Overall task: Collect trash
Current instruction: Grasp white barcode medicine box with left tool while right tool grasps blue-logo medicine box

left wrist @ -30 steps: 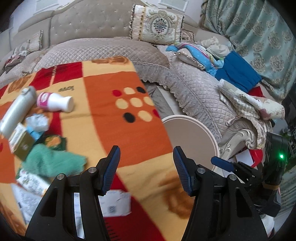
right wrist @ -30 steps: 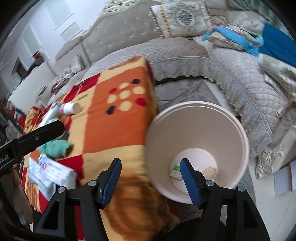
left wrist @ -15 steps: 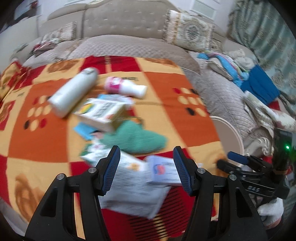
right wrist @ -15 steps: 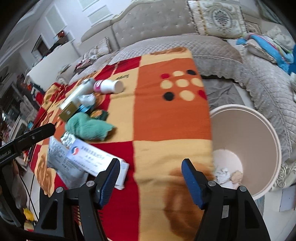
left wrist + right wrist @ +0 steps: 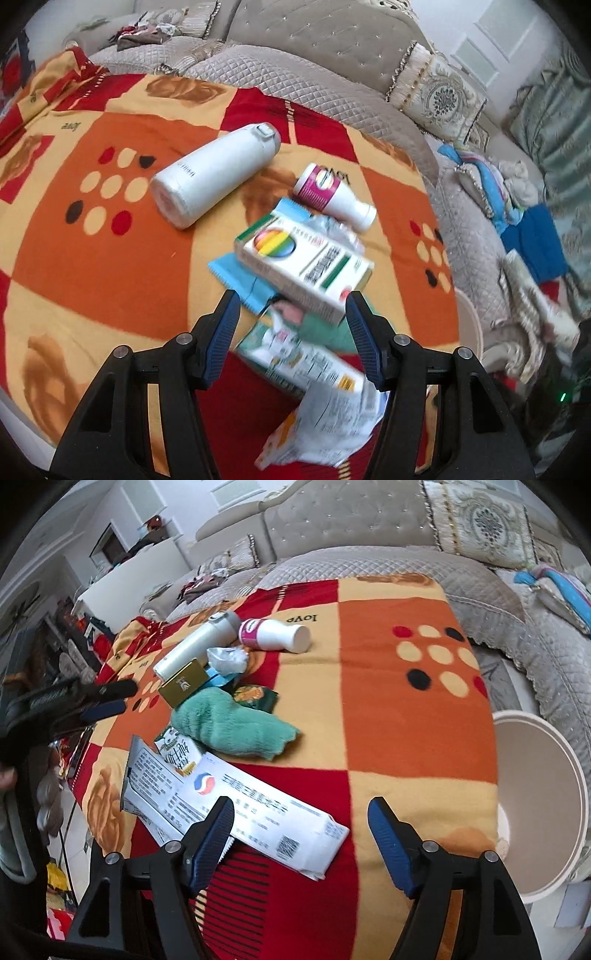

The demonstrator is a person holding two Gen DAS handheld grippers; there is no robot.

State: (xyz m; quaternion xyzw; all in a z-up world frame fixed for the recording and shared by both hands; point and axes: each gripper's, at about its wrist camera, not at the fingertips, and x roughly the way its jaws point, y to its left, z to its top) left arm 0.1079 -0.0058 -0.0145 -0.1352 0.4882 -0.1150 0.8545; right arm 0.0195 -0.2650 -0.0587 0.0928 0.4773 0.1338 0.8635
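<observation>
My left claw [image 5: 291, 332] is spread and holds nothing; it hangs over the heap of litter, with the medicine carton [image 5: 304, 267] lying in the gap between its fingers but not touched. My right claw [image 5: 301, 834] is also spread and empty, its jaws having just been opening wider, with the corner of the long white box [image 5: 255, 818] below its left finger.

The trash lies bunched on the blanket-covered worktop [image 5: 417, 716]: the carton sits on a blue wrapper [image 5: 240, 275], a printed pouch [image 5: 295, 354] and crumpled paper [image 5: 328, 428] are nearer me, and a pink-labelled bottle [image 5: 332, 195] lies just beyond. The white flask [image 5: 214, 177] lies beside them, and a green cloth [image 5: 232, 727] too. The bin [image 5: 546, 812] stands off the right edge of the worktop.

My worry is the heap itself. Closing on the carton could snag the wrapper under it and drag or scatter the rest. The flask and cloth may not be trash at all, and a careless sweep could take them. The bottle, lying on its side, looks apt to roll if nudged. Thin paper may slip my pads.
</observation>
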